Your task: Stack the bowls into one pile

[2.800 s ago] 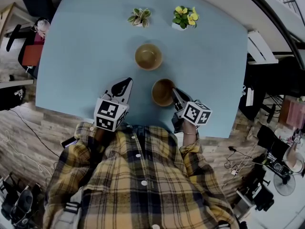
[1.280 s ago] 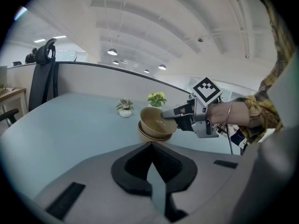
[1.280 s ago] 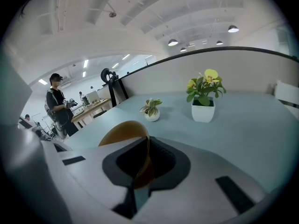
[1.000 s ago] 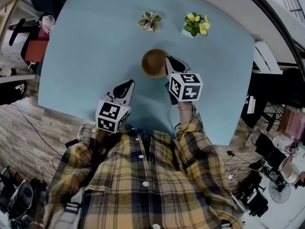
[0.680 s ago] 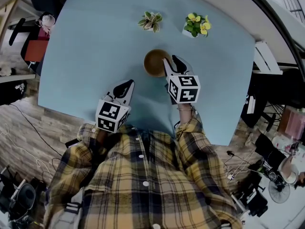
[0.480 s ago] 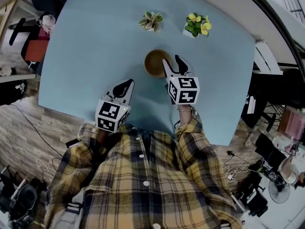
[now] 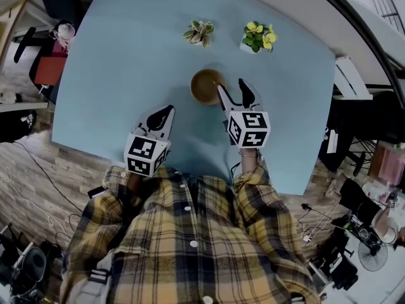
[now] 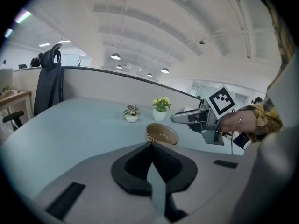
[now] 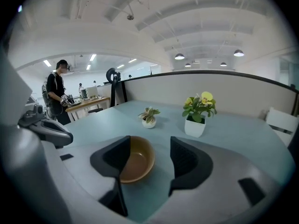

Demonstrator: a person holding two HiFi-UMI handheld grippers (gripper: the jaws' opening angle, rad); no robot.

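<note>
Two jaws of the right gripper [image 9: 149, 162] stand wide apart, having just been opening. The right rim of the bowls [image 9: 138, 158] shows in the gap between them, and neither pad presses on it. In the right gripper view the left jaw covers the bowls' left half, and in the head view that jaw's tip lies at their right edge. The left gripper [image 8: 152, 167] has its jaws closed together with nothing between them, and it hangs over the near part of the desk [image 7: 114, 56], well apart from the bowls.

The bowls are brown with a lighter tan inside, round and shallow. They sit nested in one pile, and the left gripper view shows doubled rims at the side. The pile stands near the middle of the desk. Behind it are a leafy plant [image 7: 199, 32] and a yellow-flowered plant [image 7: 256, 37], each in a small white pot and both apart from the pile.

A few seconds ago two bowls stood apart on the desk, the nearer one at the right gripper's jaws. A second ago that gripper reached over the far bowl with its jaws nearly closed; now only a single pile shows and the jaws are spread. The left gripper has kept its place near the desk's near edge.
</note>
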